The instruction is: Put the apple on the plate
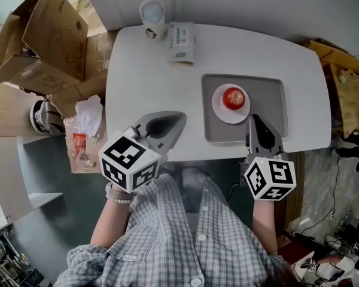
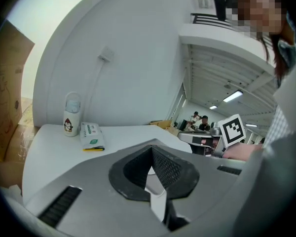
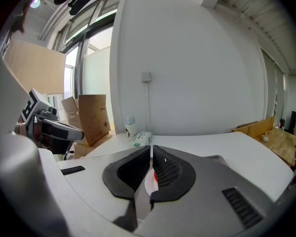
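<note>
A red apple [image 1: 233, 98] rests on a small white plate [image 1: 220, 109], which stands on a grey tray [image 1: 269, 94] on the white table [image 1: 137, 70]. My right gripper [image 1: 253, 117] hovers over the tray's near edge, just in front of the plate. Its jaws are shut and hold nothing. In the right gripper view [image 3: 152, 147] a sliver of the apple [image 3: 155, 174] and the plate [image 3: 149, 182] shows through the slit below the tips. My left gripper [image 1: 182, 115] hangs over the table's near edge to the left of the tray. It too is shut and empty [image 2: 152, 149].
A white bottle with a cartoon figure [image 1: 152, 18] and a tissue pack [image 1: 182, 40] stand at the table's far edge. Cardboard boxes [image 1: 42, 34] and bags lie on the floor to the left. A wooden piece [image 1: 350, 94] is at the right.
</note>
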